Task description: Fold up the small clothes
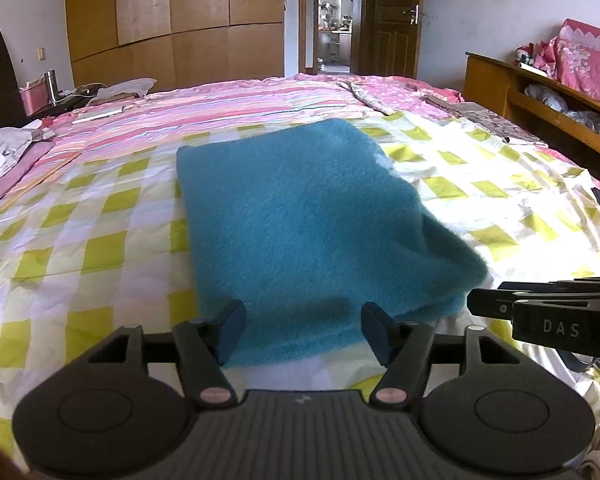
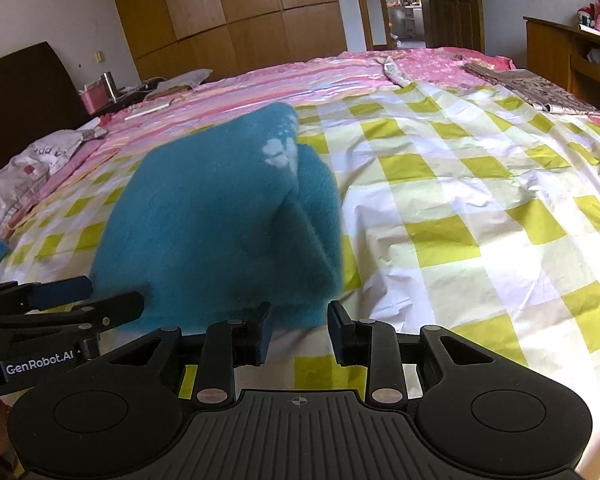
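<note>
A fuzzy teal garment [image 1: 300,224] lies folded on the yellow-and-white checked sheet [image 1: 100,248]. In the right wrist view the garment [image 2: 220,224] shows a light pattern near its far corner and a fold ridge down its right side. My left gripper [image 1: 303,332] is open, its blue pads astride the garment's near edge. My right gripper [image 2: 299,330] is open at the garment's near right corner, holding nothing. Each gripper shows in the other's view: the right one [image 1: 540,312] at the right edge, the left one [image 2: 72,300] at the left edge.
The bed carries a pink striped quilt [image 1: 228,104] beyond the sheet, a grey pillow [image 1: 4,152] at left and a folded patterned cloth [image 2: 528,88] at far right. A wooden shelf [image 1: 540,108] stands right of the bed. A wardrobe and an open door are behind.
</note>
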Demonstrator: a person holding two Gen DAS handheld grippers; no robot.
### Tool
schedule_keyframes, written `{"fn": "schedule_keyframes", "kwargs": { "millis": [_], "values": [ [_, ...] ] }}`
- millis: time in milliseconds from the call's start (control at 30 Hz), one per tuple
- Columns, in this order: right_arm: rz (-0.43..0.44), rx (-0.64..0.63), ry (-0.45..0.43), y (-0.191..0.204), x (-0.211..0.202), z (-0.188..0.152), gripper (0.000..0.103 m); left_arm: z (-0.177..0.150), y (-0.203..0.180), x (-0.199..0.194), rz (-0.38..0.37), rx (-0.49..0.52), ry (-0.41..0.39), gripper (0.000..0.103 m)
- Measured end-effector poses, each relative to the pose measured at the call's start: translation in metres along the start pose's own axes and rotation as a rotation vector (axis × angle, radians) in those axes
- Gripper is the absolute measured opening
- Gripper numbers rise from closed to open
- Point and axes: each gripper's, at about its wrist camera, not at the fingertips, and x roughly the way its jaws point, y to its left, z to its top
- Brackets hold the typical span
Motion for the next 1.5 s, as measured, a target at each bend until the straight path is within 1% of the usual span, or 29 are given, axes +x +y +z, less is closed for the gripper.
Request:
{"fn": "schedule_keyframes", "kwargs": {
  "millis": [133,267,433,567,700,833,967,1233,1367,1500],
  "values": [
    [0.001,0.002,-0.003,0.002,-0.003,-0.002,0.034,-0.003,0.001,0.001,0.013,-0.005,0.002,0.079],
    [-0.008,-0.009,0.002,0.005,-0.004,-0.006,0.034,-0.007,0.001,0.001,0.020,-0.011,0.006,0.083],
    [-0.011,-0.007,0.008,0.006,-0.005,-0.012,0.035,-0.012,-0.002,-0.001,0.030,0.006,0.007,0.088],
    [-0.011,-0.009,0.006,0.007,-0.007,-0.013,0.036,-0.014,-0.005,-0.002,0.031,0.010,0.005,0.090],
    [-0.015,-0.014,0.000,0.009,-0.011,-0.015,0.041,-0.015,-0.007,-0.004,0.033,0.015,0.001,0.093],
    [-0.020,-0.008,-0.001,0.010,-0.015,-0.018,0.043,-0.017,-0.005,-0.005,0.032,0.007,0.005,0.096],
    [-0.026,-0.003,0.005,0.012,-0.018,-0.022,0.048,-0.022,-0.004,-0.007,0.034,0.003,0.010,0.097],
    [-0.033,0.006,0.015,0.019,-0.021,-0.030,0.049,-0.029,0.000,-0.010,0.043,0.003,0.020,0.100],
    [-0.042,0.001,0.012,0.021,-0.024,-0.033,0.055,-0.032,0.000,-0.011,0.051,0.012,0.024,0.102],
    [-0.048,0.008,0.011,0.022,-0.027,-0.037,0.055,-0.036,0.001,-0.013,0.057,0.016,0.029,0.103]
  ]
}}
